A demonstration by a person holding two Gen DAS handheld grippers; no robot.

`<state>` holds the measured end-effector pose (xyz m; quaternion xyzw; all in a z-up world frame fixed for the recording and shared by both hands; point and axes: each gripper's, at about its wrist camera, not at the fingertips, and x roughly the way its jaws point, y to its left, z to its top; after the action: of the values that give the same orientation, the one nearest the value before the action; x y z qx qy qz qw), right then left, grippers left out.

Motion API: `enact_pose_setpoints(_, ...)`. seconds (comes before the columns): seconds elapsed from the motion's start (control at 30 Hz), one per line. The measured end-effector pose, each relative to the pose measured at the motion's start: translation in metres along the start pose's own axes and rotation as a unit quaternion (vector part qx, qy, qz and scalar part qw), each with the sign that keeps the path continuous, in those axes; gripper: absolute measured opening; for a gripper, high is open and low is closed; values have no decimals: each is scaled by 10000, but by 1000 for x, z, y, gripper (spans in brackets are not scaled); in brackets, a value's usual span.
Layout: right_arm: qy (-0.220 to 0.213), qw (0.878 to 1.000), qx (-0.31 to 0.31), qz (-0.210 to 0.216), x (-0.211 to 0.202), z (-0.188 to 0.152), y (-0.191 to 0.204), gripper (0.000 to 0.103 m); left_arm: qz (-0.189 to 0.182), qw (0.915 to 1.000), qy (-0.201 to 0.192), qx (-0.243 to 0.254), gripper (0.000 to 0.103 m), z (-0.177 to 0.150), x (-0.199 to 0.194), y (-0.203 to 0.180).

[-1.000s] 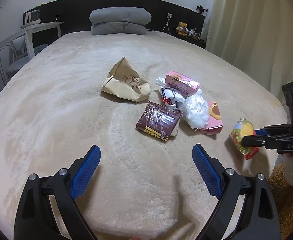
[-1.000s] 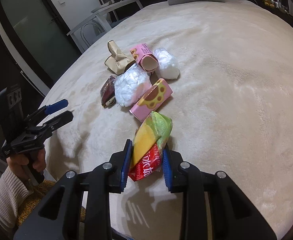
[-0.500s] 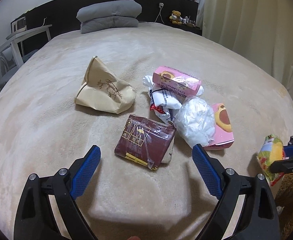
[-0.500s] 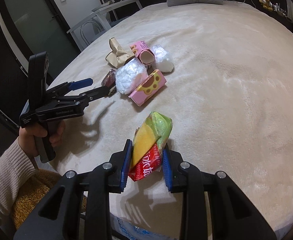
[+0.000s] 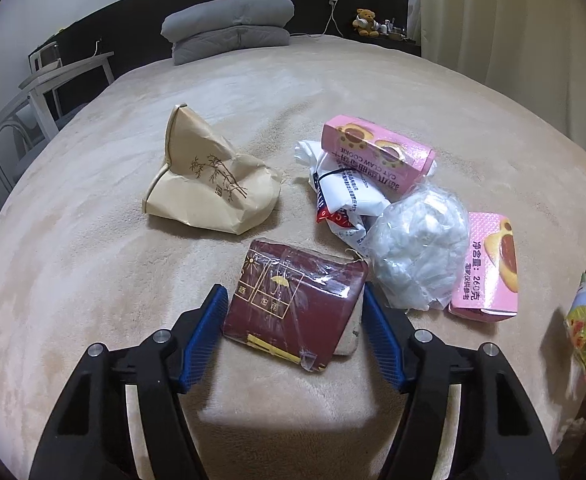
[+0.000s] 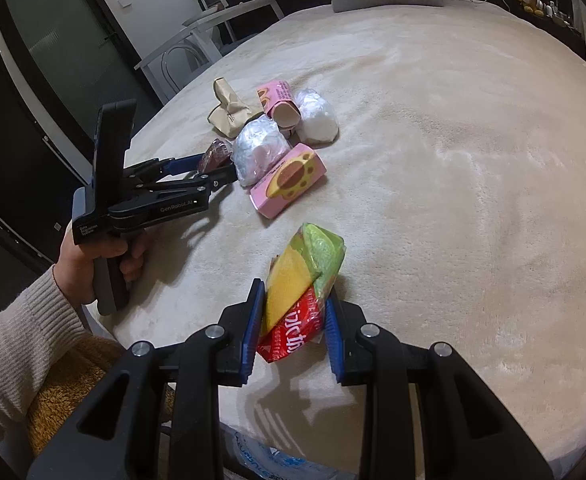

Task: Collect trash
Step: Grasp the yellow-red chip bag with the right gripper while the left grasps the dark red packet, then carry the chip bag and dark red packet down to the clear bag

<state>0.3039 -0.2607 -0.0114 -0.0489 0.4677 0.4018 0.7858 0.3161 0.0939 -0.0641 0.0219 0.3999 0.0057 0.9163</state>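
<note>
My left gripper is open, its blue pads on either side of a dark red packet wrapped in clear film on the bed; the left pad looks close to it. Behind lie a brown paper bag, a white wrapper, a pink cookie box, a crumpled clear plastic bag and a second pink box. My right gripper is shut on a yellow, green and red snack bag, held just above the bed's near edge. The left gripper also shows in the right wrist view.
The beige bed fills both views. Grey pillows lie at the headboard. A white desk and chair stand at the left, a curtain at the right. A plastic sack shows under my right gripper.
My left gripper has moved forward over the bed and now straddles the dark red packet, with its jaws narrowed. My right gripper keeps hold of the snack bag near the bed's edge.
</note>
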Motion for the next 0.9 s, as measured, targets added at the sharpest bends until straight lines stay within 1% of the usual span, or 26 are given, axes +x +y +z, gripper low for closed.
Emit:
enact_pose_setpoints(0.2,-95,10000,1,-26,-1,4,-1,30,158,9999,-7,-66,65,-6,-8,-2)
enact_pose_setpoints(0.3,-162,9999,1,-37,-3,7,-2,30,177,9998,3,-106,65,-8,-14,-3)
enact_pose_setpoints(0.47,-277,9995,-69,-117,-6,8,-2,30,208,9995,-131,-222,65,-10,-33,-4)
enact_pose_setpoints(0.7,-472,9985,-218,-155,-14,9,4,30,56,9973,-427,-591,65,-15,-70,-6)
enact_pose_setpoints(0.83,-646,9968,-419,-227,-23,5,12,30,-109,9957,-664,-642,65,-19,-98,-20)
enact_pose_setpoints(0.9,-711,9962,-451,-222,-27,2,15,30,-253,9939,-812,-701,65,-24,-112,-28)
